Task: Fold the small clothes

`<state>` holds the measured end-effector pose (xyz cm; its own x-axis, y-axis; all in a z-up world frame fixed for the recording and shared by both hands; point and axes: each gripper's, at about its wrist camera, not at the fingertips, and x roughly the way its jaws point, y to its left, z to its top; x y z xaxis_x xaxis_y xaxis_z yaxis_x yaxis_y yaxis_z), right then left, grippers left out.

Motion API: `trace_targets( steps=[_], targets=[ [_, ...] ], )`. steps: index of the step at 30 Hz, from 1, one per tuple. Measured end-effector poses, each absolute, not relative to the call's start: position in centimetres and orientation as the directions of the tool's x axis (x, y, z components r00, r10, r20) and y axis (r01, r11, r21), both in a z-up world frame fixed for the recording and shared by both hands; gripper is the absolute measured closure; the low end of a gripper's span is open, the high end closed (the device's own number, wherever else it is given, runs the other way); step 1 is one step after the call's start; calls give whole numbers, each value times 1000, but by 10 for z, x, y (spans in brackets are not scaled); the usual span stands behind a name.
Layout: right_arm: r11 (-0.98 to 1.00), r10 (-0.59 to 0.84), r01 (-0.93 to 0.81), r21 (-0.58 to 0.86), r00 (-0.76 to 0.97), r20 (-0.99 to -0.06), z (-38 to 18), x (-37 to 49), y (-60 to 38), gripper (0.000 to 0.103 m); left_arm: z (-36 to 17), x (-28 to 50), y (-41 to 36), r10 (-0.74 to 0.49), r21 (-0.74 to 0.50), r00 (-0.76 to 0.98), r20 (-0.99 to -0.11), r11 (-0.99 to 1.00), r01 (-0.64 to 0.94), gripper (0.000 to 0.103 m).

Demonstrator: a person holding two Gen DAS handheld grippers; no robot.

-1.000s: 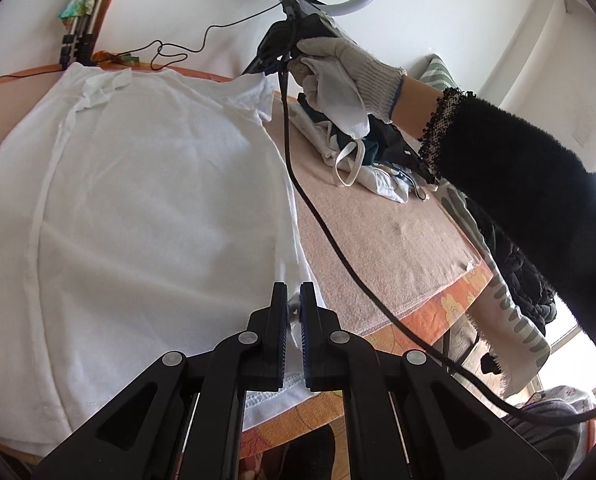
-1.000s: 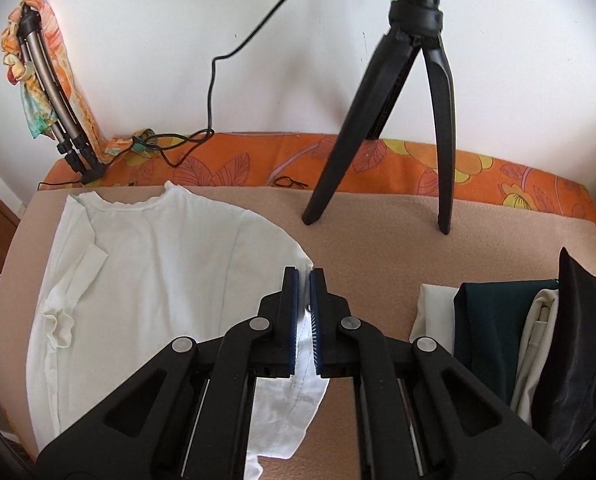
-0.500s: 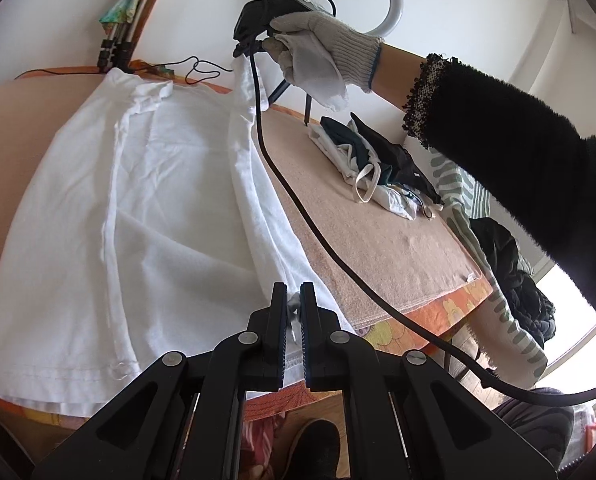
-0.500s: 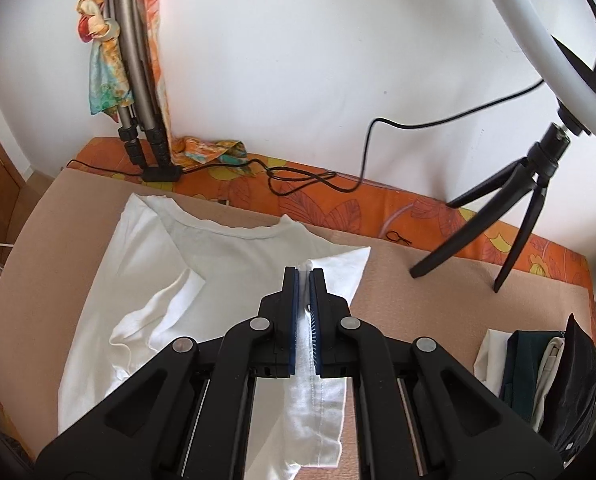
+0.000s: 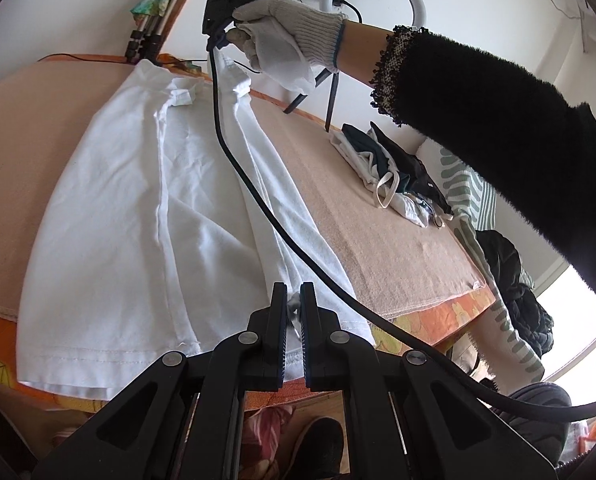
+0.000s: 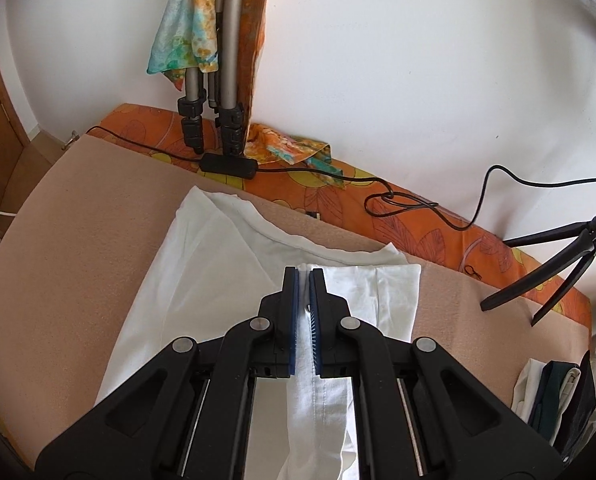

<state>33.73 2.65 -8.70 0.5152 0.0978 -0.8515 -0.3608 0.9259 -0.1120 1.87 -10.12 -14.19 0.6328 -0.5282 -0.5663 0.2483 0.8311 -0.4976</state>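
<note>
A white T-shirt lies on a beige towel over the table, its right side lifted in a long fold. My left gripper is shut on the shirt's bottom hem near the front edge. My right gripper is shut on the shirt's sleeve and shoulder edge, held above the shirt's body. In the left wrist view the right gripper shows in a gloved hand, raised over the shirt's far end.
A pile of folded dark and white clothes sits at the table's right, also low right in the right wrist view. A tripod and cables stand along the back wall. A ring-light stand is at the right.
Both grippers have lifted the shirt's right side and carried it leftward over the body. The sleeve now rests folded inward. Both jaws stayed shut.
</note>
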Motion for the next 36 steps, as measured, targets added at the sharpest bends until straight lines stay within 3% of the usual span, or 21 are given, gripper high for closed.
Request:
trace_targets(
  steps=[4,5,8,9,16,20,22,25,27,28,36],
  targets=[
    [922,125,-382,-67,456,-881,-101,344,38,97,-148,21,-97,-539,-512,602,-588,825,238,98],
    [925,141,-377,-43,446,-884,-100,344,37,90,-148,20,-94,-533,-517,608,-588,826,225,97],
    [920,216,-390,30,442,-871,-84,335,30,50,-147,21,-87,-522,-520,595,-611,832,196,87],
    [921,225,-389,33,459,-860,-76,330,25,47,-146,20,-84,-520,-518,595,-613,833,195,87],
    [901,345,-398,175,409,-845,-59,263,-29,47,-135,6,-66,-506,-497,608,-611,844,203,87],
    [894,390,-372,251,367,-844,-75,201,-61,60,-121,-3,-46,-456,-437,647,-611,876,204,86],
    [897,383,-365,248,363,-849,-83,166,-76,61,-117,-4,-31,-417,-399,657,-628,897,188,85],
    [914,351,-336,228,374,-858,-93,117,-100,61,-118,-4,-2,-346,-364,671,-655,924,121,78],
    [928,330,-299,223,380,-864,-100,88,-118,61,-124,-1,13,-326,-362,652,-685,928,84,62],
    [933,318,-289,214,382,-868,-103,74,-125,61,-127,0,18,-324,-368,638,-699,927,67,61],
    [932,351,-217,292,322,-880,-124,-9,-159,61,-143,8,19,-390,-435,561,-730,898,59,60]
  ],
)
